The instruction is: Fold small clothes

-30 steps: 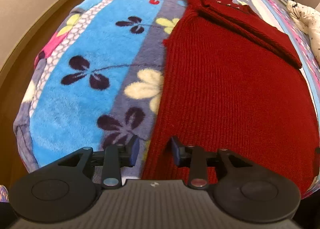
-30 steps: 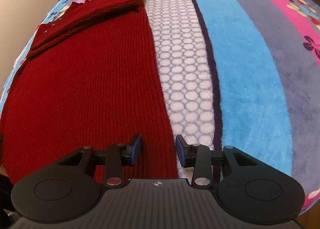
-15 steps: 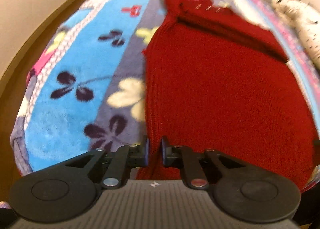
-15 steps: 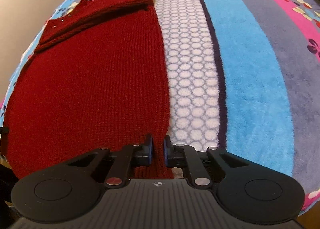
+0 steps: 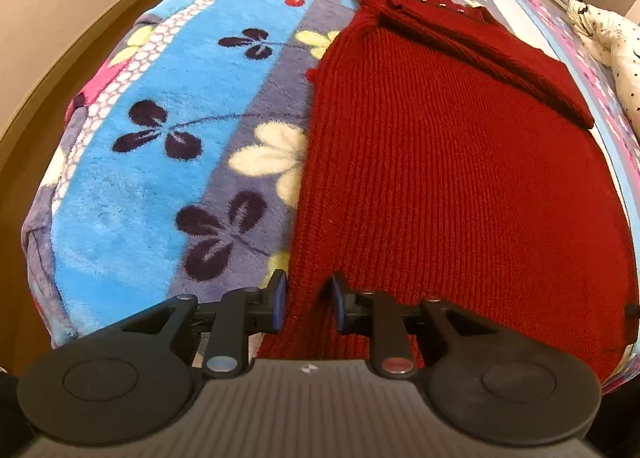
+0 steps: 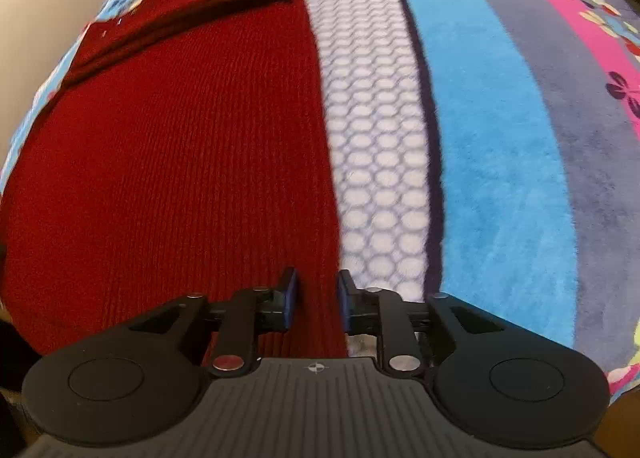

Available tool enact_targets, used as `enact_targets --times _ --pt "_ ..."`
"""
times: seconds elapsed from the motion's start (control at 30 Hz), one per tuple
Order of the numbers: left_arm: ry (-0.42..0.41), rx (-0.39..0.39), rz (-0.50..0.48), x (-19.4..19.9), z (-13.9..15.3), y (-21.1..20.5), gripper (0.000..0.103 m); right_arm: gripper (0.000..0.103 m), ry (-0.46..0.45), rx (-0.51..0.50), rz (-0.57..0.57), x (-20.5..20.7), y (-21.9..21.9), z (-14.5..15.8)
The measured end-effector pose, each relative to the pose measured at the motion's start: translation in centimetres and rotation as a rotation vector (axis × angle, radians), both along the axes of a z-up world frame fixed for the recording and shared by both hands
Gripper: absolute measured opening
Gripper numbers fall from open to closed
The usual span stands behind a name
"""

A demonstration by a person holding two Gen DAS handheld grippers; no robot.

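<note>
Knitwear first: the red sweater lies flat on the bed's flowered blanket, sleeves folded across its far end. Left tool and right tool stand apart, straddling the near hem corners. Bite both layers evenly, then lift together.

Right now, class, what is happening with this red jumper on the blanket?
A person is folding a red knitted jumper spread on a flowery blanket. The left hand-held gripper and the right hand-held gripper each straddle a near corner of its hem, jaws open around the fabric. The sleeves are already folded across the top; the hem is not yet lifted.
</note>
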State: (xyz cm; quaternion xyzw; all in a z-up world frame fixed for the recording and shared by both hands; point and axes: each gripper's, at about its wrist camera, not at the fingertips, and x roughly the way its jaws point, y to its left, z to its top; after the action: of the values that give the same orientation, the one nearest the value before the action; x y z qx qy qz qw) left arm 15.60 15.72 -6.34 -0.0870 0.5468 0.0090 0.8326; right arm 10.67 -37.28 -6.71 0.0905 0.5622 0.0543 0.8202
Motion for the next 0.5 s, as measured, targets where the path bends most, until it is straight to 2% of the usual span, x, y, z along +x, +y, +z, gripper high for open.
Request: enact_targets --times 0.2,0.27,0.33,0.37,0.47,0.5 --pt "0.028 -0.004 0.011 -0.2 -0.4 0.0 0.032 0.025 0.001 0.003 0.027 -0.6 0.3 -0.1" --pt "0.031 -0.014 0.018 -0.3 -0.5 0.1 0.032 0.014 -0.005 0.011 0.023 -0.6 0.3 0.0" --pt "0.024 -0.033 0.022 -0.6 -0.3 0.1 0.027 0.013 -0.019 0.030 0.013 -0.7 0.1 0.4" --pt "0.006 -0.036 0.022 -0.7 -0.1 0.0 0.012 0.013 -0.035 0.051 0.005 -0.7 -0.1 0.6" --pt "-0.133 -0.096 0.022 -1.7 1.9 0.1 0.012 0.012 -0.154 0.159 -0.011 -1.1 -0.9 2.5" --pt "-0.156 -0.101 0.026 -2.0 2.3 0.1 0.012 0.012 -0.189 0.194 -0.019 -1.2 -1.2 3.1"
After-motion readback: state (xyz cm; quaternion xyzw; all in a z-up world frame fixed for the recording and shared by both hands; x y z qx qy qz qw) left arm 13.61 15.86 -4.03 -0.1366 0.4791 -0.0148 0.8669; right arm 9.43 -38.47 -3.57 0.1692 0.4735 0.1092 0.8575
